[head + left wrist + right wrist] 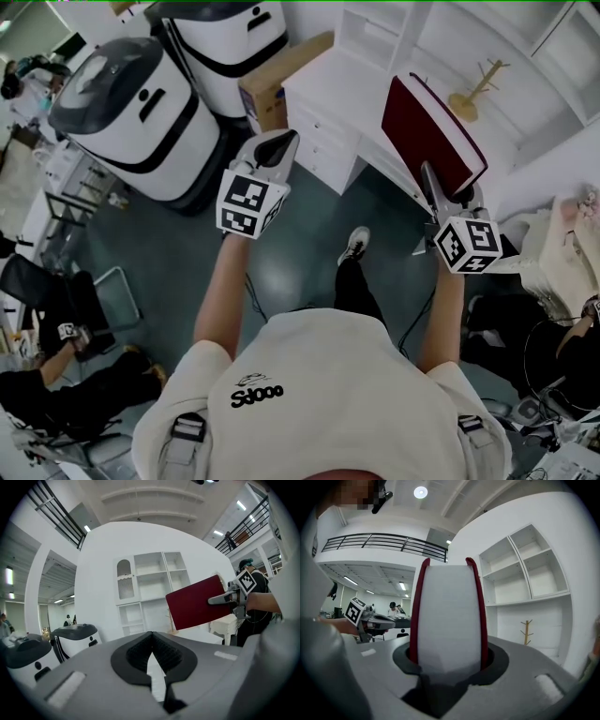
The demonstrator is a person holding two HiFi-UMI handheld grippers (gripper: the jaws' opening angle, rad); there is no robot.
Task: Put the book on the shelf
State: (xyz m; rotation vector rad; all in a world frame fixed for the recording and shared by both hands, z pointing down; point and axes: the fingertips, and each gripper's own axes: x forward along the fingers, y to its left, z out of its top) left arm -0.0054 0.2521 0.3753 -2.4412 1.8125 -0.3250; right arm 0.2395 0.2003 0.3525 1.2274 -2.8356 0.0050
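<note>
A dark red book [433, 131] with white page edges is clamped at its lower end in my right gripper [444, 199] and held up tilted in front of the white shelf unit [487, 47]. In the right gripper view the book's page edge [449, 616] faces the camera, with a jaw pressing on each red cover. The shelf's open compartments [525, 569] stand to its right. My left gripper [275, 148] hovers at the left, shut and holding nothing, its pads [140, 651] meeting. From the left gripper view the book [197, 603] hangs before the shelf [150, 581].
A wooden tree-shaped stand [475, 89] stands on the shelf unit's counter. A white drawer cabinet [328, 127] and a cardboard box [281, 80] sit ahead. Two large white machines with black bands [131, 103] stand at the left. Seated people are at the lower left and right.
</note>
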